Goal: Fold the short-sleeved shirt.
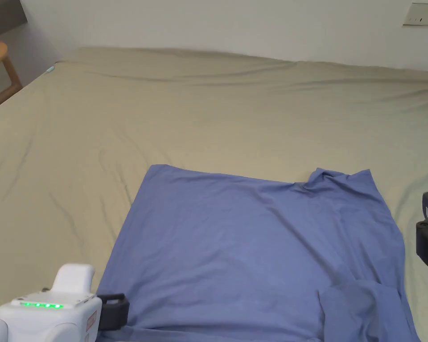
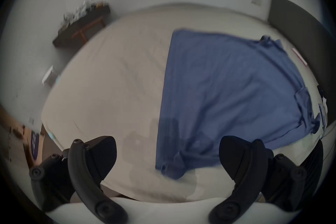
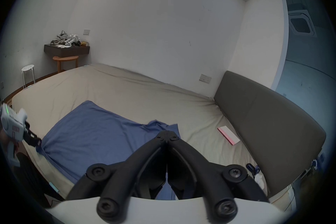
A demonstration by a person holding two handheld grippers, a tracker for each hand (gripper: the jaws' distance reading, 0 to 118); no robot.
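Shirt, blue, is lying spread on the tan bed, near my edge of it. Its far edge is running straight, rumpled at the far right corner; a sleeve is lying folded over at the near right. I am holding the left gripper with fingers wide apart above the shirt's near left corner. The right gripper is hovering over the shirt's right side, its fingers together and gripping nothing. Open bedsheet is stretching far and left of the shirt. A pink card is lying near the grey headboard.
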